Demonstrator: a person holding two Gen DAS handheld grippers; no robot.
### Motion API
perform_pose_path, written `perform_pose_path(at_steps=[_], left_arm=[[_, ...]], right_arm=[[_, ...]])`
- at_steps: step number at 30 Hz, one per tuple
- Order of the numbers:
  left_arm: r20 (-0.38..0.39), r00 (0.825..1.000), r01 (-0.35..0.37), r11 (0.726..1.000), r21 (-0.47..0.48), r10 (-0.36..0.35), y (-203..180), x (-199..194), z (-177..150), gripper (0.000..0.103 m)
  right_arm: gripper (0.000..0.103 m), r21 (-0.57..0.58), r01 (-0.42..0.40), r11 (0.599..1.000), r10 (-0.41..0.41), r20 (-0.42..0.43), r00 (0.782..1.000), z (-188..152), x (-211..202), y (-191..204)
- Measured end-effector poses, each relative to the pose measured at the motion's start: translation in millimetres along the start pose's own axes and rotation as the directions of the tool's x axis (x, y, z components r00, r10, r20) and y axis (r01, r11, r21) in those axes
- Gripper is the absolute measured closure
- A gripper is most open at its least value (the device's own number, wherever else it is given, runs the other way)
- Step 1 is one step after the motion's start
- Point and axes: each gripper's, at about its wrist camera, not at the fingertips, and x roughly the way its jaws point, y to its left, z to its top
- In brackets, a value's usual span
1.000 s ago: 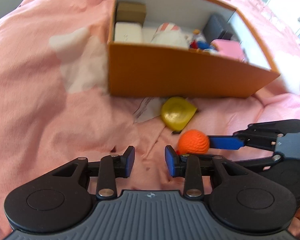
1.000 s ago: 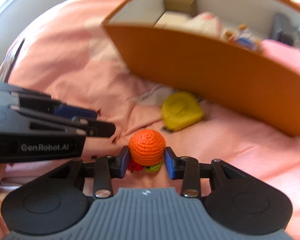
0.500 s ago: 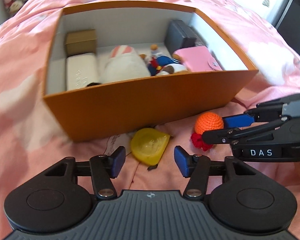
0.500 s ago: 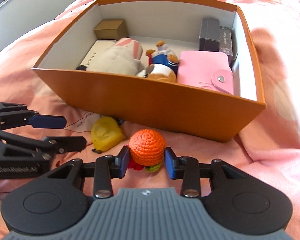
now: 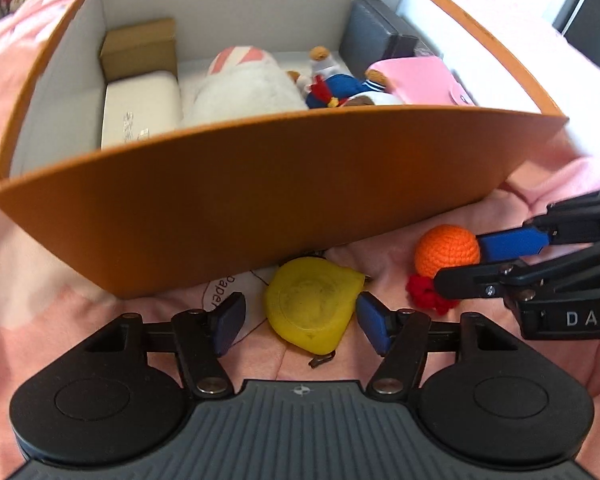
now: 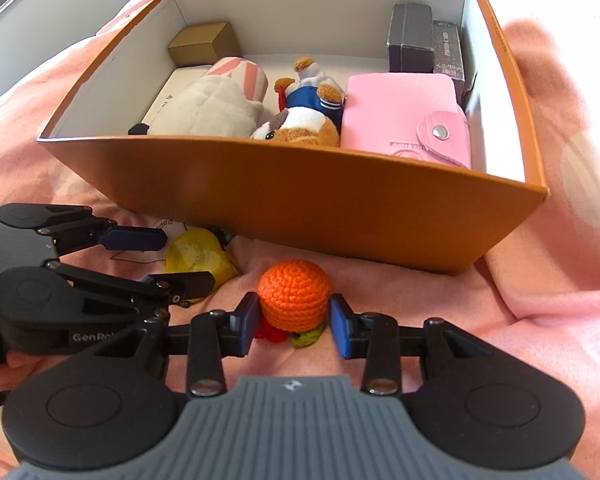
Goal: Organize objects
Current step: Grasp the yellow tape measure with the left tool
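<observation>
Several things already lie in the orange cardboard box [image 6: 300,200], while the left tool [image 5: 300,320] is opening around the yellow round tape measure [image 5: 310,306] on the bed and the right tool [image 6: 294,322] grips the orange crocheted ball [image 6: 294,300] beside it.

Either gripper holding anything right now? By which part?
Right gripper holds the orange crochet ball, pads on its two sides. Left gripper holds nothing: jaws opening around the yellow tape measure, not touching.
</observation>
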Motion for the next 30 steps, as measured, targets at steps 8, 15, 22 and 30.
perform_pose_path(at_steps=[8,15,22,30], left_arm=[[-0.020,0.999,0.028,0.999,-0.024,-0.029,6,15,2,0.024],[0.004,1.000,-0.024,0.998,0.053,0.024,-9,8,-2,0.028],[0.005,0.997,-0.072,0.987,0.143,0.072,-24,8,-6,0.037],[0.001,0.998,-0.059,0.992,0.115,0.059,-20,9,-9,0.044]], right_arm=[[0.061,0.027,-0.030,0.999,0.030,-0.019,0.999,3,8,-6],[0.061,0.039,-0.045,0.998,0.046,-0.026,0.999,4,9,-8],[0.061,0.050,-0.058,0.997,0.059,-0.026,0.998,4,9,-9],[0.055,0.046,-0.058,0.997,0.058,-0.008,0.998,8,7,-8]])
